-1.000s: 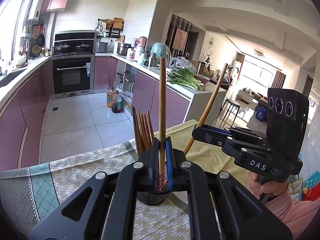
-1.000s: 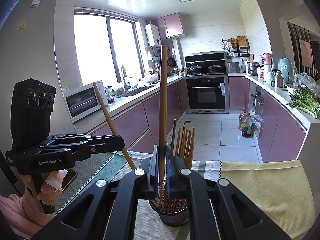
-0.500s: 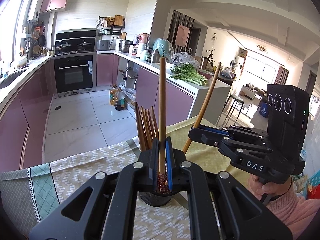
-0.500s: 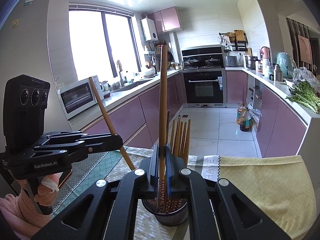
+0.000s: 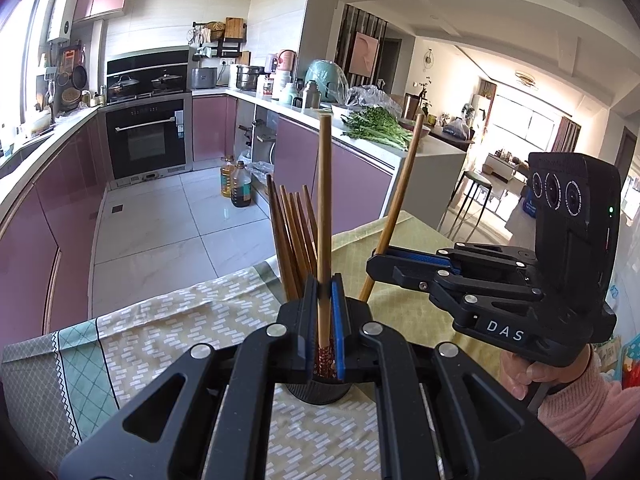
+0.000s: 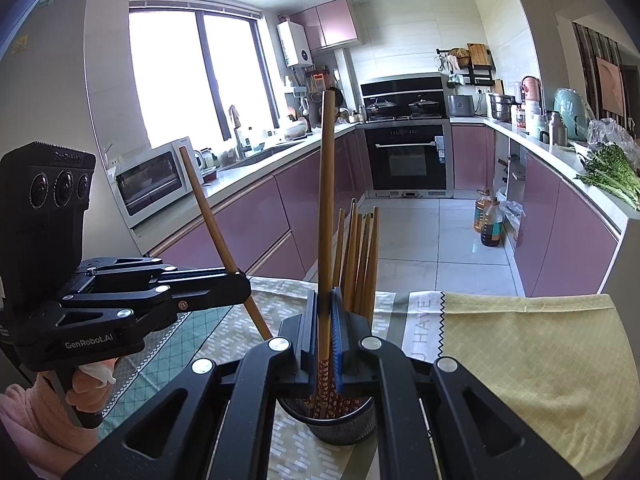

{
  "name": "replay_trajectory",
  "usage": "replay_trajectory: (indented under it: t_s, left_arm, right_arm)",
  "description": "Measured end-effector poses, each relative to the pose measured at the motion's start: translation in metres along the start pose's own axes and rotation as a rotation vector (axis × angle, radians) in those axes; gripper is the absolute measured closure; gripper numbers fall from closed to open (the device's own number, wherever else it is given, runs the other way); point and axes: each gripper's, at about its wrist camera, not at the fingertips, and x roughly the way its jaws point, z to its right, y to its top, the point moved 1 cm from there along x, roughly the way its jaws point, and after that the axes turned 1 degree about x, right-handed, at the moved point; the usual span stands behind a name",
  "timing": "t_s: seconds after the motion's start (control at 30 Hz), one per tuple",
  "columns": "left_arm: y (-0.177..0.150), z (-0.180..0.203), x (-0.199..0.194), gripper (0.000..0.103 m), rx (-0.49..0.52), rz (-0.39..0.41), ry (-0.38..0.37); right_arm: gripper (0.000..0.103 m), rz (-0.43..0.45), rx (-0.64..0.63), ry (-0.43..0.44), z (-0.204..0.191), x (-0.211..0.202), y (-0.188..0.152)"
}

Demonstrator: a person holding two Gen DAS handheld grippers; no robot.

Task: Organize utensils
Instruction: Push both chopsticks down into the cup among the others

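Note:
My left gripper is shut on a brown chopstick, held upright, its patterned end just above a black mesh holder. Several chopsticks stand in the holder. My right gripper is shut on a second chopstick, upright, its patterned end inside the holder with the several standing chopsticks. The right gripper also shows in the left wrist view, its chopstick leaning. The left gripper shows in the right wrist view with its chopstick.
The holder stands on a table with a patterned cloth and a yellow cloth. Behind are pink kitchen cabinets, an oven, oil bottles on the floor and greens on the counter.
Both grippers have come down and closer over the holder with their chopsticks. The standing chopsticks look larger and nearer in both views.

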Motion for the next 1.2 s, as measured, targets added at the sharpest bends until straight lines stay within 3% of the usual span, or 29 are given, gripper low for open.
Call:
replay_trajectory:
  t_s: [1.2]
  left_arm:
    - [-0.003,-0.005,0.047,0.095,0.013,-0.114,0.003]
  right_arm:
    - [0.096,-0.121,0.016,-0.006,0.012,0.042,-0.021]
